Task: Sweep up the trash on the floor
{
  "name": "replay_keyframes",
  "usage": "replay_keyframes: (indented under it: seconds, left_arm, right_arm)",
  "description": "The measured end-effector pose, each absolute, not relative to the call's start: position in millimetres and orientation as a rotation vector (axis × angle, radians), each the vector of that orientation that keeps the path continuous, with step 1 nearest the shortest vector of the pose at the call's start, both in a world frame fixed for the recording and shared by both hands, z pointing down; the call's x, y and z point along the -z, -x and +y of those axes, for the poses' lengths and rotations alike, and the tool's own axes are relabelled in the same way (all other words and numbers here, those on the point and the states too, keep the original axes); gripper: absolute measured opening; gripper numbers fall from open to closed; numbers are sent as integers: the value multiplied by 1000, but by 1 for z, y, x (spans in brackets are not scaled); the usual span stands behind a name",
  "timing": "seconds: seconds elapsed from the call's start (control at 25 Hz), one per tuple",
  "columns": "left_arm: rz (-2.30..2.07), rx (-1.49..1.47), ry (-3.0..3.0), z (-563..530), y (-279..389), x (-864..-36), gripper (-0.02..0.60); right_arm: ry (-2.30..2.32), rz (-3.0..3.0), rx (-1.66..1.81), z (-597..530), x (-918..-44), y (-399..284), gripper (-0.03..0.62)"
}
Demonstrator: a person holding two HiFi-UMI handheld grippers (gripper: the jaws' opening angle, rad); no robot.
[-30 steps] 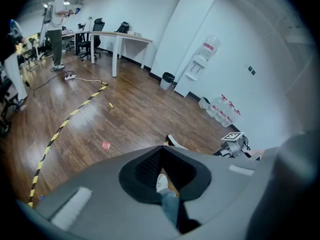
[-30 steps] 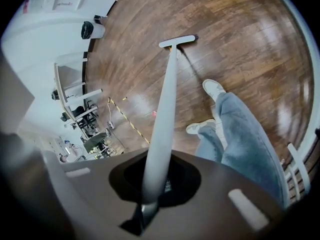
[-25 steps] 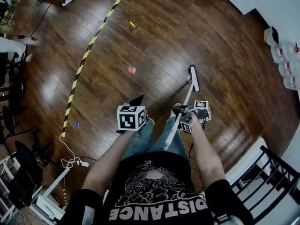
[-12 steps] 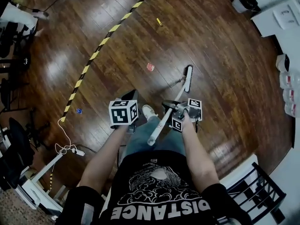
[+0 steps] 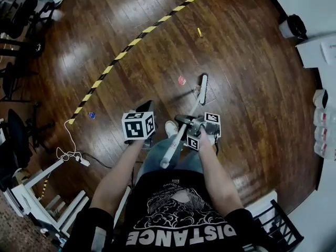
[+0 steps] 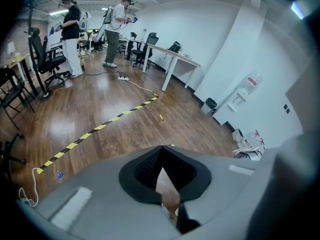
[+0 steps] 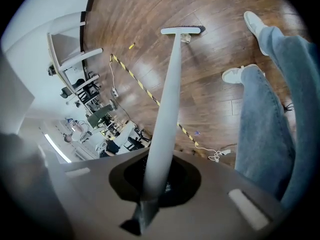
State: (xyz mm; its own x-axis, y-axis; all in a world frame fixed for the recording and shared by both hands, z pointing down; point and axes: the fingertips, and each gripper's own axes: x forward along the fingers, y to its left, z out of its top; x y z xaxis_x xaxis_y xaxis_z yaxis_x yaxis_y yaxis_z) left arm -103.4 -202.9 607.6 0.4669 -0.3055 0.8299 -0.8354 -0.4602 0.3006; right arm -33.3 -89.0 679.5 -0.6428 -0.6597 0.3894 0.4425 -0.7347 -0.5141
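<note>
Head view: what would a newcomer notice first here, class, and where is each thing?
The white broom, clamped in the right gripper, slants across the middle, its head on the dark wood floor just right of a red scrap. A yellow-and-black striped tape runs diagonally across the floor at the upper left.

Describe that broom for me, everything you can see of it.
The broom has a long, straight, pale grey handle that looks smooth, like plastic or metal. It ends in a narrow crossbar head of the same colour with dark bristles. It leans tilted, with its head forward on the wooden floor and its top end back by the person's legs. The right gripper has its fingers closed round the handle's upper part. A small pink scrap lies beside the head, apart from it.
</note>
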Motion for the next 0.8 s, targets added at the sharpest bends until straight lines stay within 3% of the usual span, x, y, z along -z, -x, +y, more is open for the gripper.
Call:
replay_keyframes:
  seconds: [0.48,0.8]
  left_arm:
    - [-1058,-854,-1913,-204,149,-607,5]
    - [-1031,-808,-1912,-200,133,-610,6]
  right_arm:
    - [629,623,2420,-125,-652,86,8]
    - [669,727,2521,-104,-641,87,3]
